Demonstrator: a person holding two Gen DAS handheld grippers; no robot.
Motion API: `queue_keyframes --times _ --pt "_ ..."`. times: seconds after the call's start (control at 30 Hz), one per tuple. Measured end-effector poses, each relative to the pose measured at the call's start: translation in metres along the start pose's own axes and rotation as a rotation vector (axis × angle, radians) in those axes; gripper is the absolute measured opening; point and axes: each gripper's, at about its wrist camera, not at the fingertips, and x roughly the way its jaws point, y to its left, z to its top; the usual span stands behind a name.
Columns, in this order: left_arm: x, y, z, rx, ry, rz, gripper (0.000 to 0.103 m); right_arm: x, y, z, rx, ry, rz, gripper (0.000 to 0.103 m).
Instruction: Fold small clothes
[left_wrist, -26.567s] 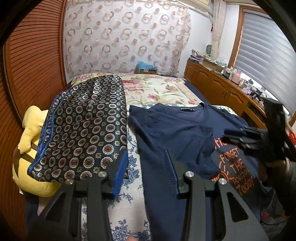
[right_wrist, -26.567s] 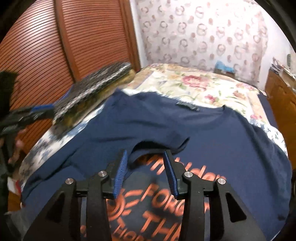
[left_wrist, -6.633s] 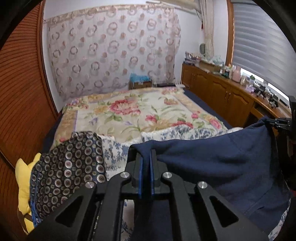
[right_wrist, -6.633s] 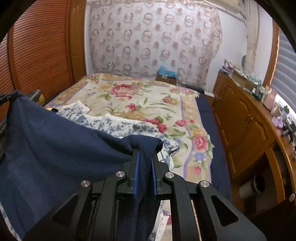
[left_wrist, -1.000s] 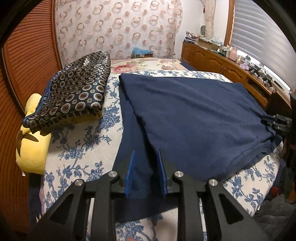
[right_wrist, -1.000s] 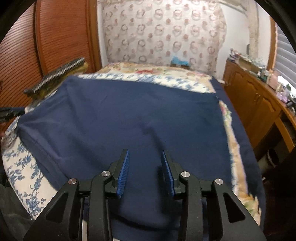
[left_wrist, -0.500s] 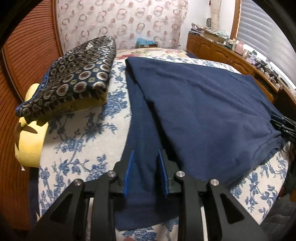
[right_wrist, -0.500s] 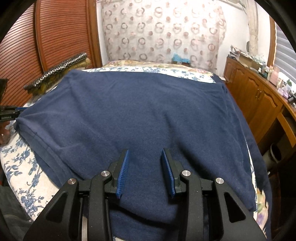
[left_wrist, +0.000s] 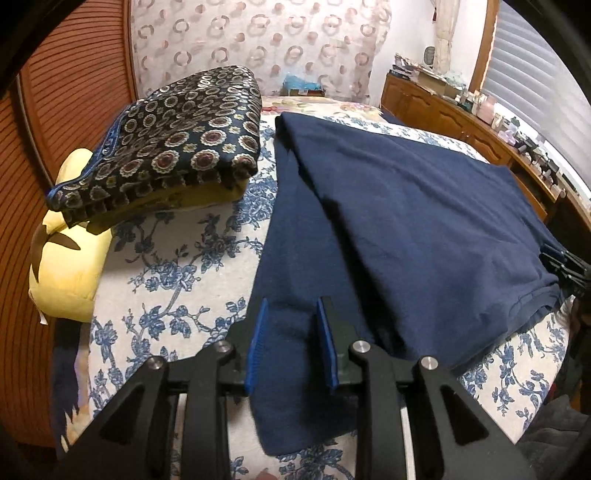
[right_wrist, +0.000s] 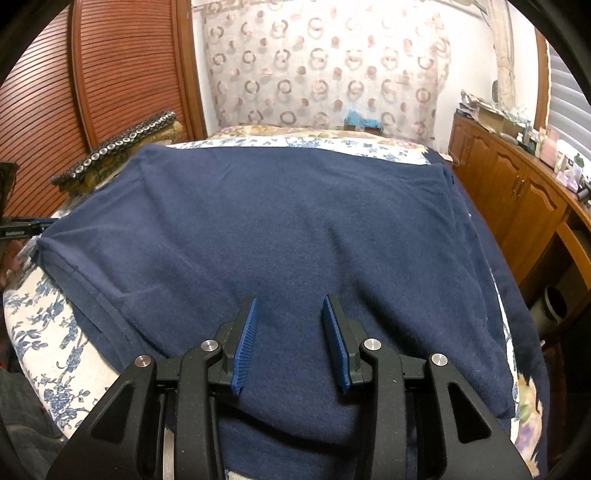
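Main risk: the navy shirt (right_wrist: 295, 229) is only half folded, lying flat across the blue-flowered bedspread (left_wrist: 177, 266), and one strip of it sticks out from under the top layer toward 6 o'clock in the left wrist view. If the left claw (left_wrist: 291, 343) bites only the top ply of that strip, the lower ply would likely stay put and the fold come out skewed. If it bites too deep it may pinch the bedspread too and drag it along.

Second risk: the shirt's edge at 4 o'clock in the right view runs close to the side of the bed. A pull that way could slide it off. The fabric looks soft and limp, so I'd expect it to sag and wrinkle if lifted from one corner only.

Third: the patterned cushion (left_wrist: 173, 140) sits at 10 o'clock of the left view, just beside the shirt's far corner, with a yellow pillow (left_wrist: 66, 258) under it. A wide sweep could snag it.

Claws:
- Left: pads parted a modest gap, nothing pinched. The strip is right under and between the tips; can't tell if they touch cloth.
- Right claw (right_wrist: 291, 339): pads parted slightly wider, empty, over the shirt's near edge at 6 o'clock. Contact with cloth not clear either.
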Motion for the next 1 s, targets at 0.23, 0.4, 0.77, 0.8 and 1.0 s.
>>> queue_keyframes --times 0.23,0.4,0.77,0.8,1.0 --pt "0.000 0.010 0.001 -0.016 0.005 0.010 0.026 -0.001 -0.001 -0.001 0.001 -0.007 -0.001 0.036" --pt "0.005 0.012 0.004 -0.067 0.020 -0.126 0.033 -0.002 -0.001 -0.002 0.004 -0.010 0.002 0.036" --pt "0.014 -0.012 0.016 -0.089 0.064 -0.315 0.034 -0.003 -0.001 -0.001 0.005 -0.012 0.004 0.036" --pt "0.012 -0.015 0.017 -0.089 0.062 -0.317 0.034 -0.003 -0.001 -0.001 0.008 -0.013 0.006 0.036" --pt "0.002 -0.004 0.020 -0.096 0.038 -0.351 0.034 -0.003 -0.001 -0.001 0.006 -0.013 0.004 0.036"
